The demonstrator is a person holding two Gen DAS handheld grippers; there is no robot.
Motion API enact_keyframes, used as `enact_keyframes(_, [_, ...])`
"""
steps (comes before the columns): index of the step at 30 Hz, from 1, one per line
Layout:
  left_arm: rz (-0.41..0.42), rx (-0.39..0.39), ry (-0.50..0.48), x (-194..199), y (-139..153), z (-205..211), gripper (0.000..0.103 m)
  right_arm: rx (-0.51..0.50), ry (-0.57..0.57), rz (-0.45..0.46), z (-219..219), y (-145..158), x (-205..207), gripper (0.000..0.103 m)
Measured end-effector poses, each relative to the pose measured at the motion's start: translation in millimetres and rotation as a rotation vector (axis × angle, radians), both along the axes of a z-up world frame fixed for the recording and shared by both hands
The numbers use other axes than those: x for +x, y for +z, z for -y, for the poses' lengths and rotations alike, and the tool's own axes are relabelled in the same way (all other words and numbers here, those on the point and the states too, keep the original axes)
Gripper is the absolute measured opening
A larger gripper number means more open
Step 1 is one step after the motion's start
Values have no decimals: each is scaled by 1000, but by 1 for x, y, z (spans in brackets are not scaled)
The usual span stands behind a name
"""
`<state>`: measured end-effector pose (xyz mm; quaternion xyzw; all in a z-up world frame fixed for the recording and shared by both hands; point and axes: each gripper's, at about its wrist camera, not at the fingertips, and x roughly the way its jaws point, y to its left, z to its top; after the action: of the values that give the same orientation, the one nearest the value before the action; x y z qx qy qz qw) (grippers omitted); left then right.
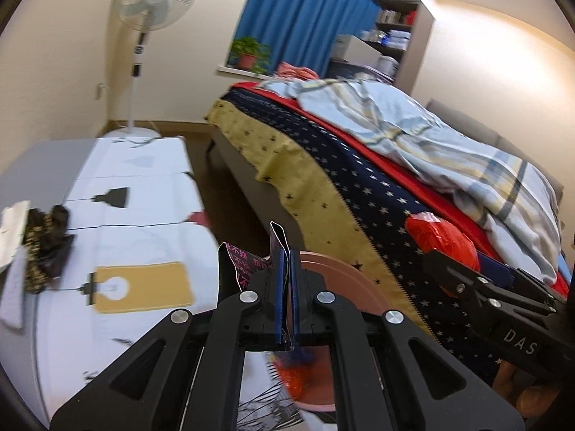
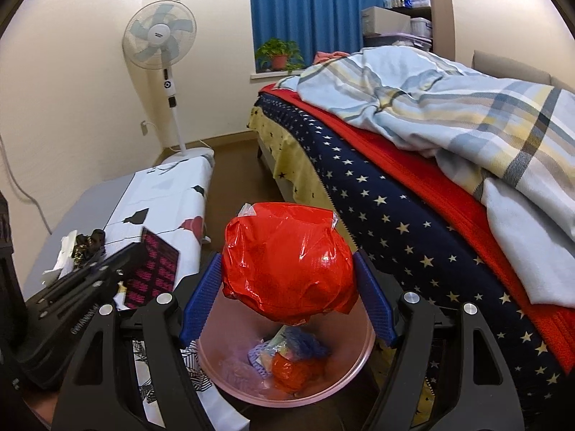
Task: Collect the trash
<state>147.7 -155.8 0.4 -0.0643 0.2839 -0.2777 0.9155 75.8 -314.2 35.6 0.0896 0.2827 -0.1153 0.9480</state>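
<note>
My left gripper (image 1: pixel 286 269) is shut on a thin edge of a black foil wrapper with pink print (image 1: pixel 233 269), which sticks out to the left of the pads. Below and behind it sits a pink trash bin (image 1: pixel 334 273). My right gripper (image 2: pixel 287 294) holds a crumpled red plastic bag (image 2: pixel 287 258) between its blue pads (image 2: pixel 199 298), directly above the pink bin (image 2: pixel 366 337). The bin holds an orange wrapper (image 2: pixel 291 370) and bluish scraps. In the left wrist view the red bag (image 1: pixel 442 240) shows at the right; in the right wrist view the black wrapper (image 2: pixel 154 269) shows at the left.
A low table under a white patterned cloth (image 1: pixel 136 222) stands left of the bin, with a black-and-gold item (image 1: pixel 46 244) and white tissue (image 1: pixel 14 222) on it. The bed (image 2: pixel 395 215) with a starred blanket runs along the right. A standing fan (image 2: pixel 161 36) is at the back.
</note>
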Motion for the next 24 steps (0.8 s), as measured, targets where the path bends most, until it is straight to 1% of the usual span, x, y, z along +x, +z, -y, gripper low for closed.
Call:
enact_keyframes(6, [-20, 9, -63, 11, -11, 23, 3, 15, -28, -12, 10, -6, 6, 72])
enact_keyframes(12, [-43, 7, -88, 19, -21, 32, 3, 26, -49, -18, 17, -10, 12, 73])
enact_keyframes(15, [-56, 11, -103, 22, -25, 38, 4, 33, -65, -19, 20, -11, 12, 74])
enact_keyframes(16, [-62, 18, -101, 23, -26, 39, 5, 33, -74, -20, 21, -11, 12, 75])
enact_keyframes(17, [-72, 27, -99, 25, -29, 40, 13, 33, -83, -21, 23, -12, 13, 77])
enact_keyframes(18, [-79, 31, -95, 25, -31, 40, 23, 37, -91, -19, 25, -12, 12, 82])
enact_keyframes(19, [-80, 29, -91, 25, -32, 39, 26, 45, -99, -14, 27, -11, 11, 84])
enact_keyframes(24, [-75, 32, -78, 24, -31, 33, 27, 60, -112, -7, 30, -11, 10, 86])
